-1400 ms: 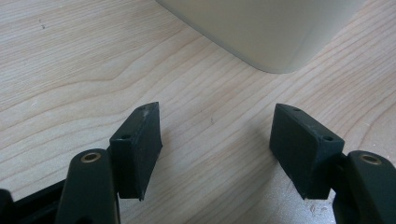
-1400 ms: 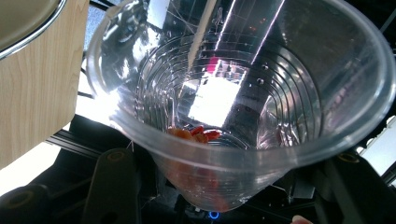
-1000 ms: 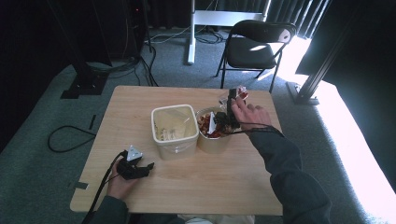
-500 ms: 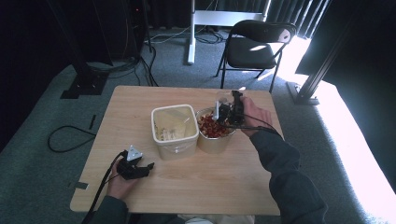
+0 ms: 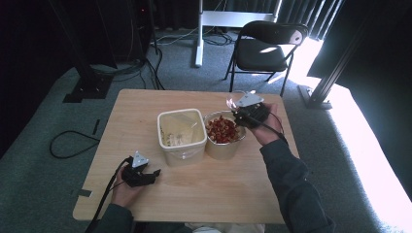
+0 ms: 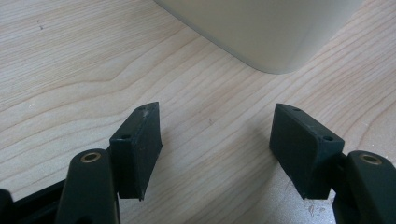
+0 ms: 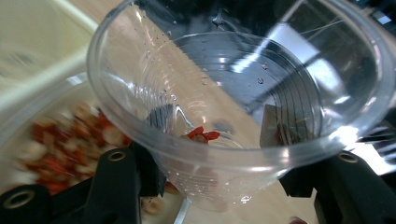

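Observation:
My right gripper point(image 5: 236, 109) hovers over the far right rim of a round bowl point(image 5: 214, 146) of red and pale dried bits. It is shut on a clear plastic cup point(image 5: 233, 100). In the right gripper view the cup point(image 7: 243, 79) sits tilted between the jaws of that gripper point(image 7: 224, 173), with a few red bits at its bottom. My left gripper point(image 5: 149, 173) rests on the wooden table point(image 5: 218, 194) near the front left. Its jaws stand apart with nothing between them point(image 6: 217, 140), just short of a white square tub point(image 6: 261, 28).
The white tub point(image 5: 167, 127) stands at mid-table, touching the bowl's left side, with pale contents inside. A black folding chair point(image 5: 265, 48) stands beyond the table's far edge. A cable lies on the carpet at the left point(image 5: 68, 143).
My right gripper has lifted the cup up out of the bowl and drawn it toward the far right rim. The left gripper has stayed put.

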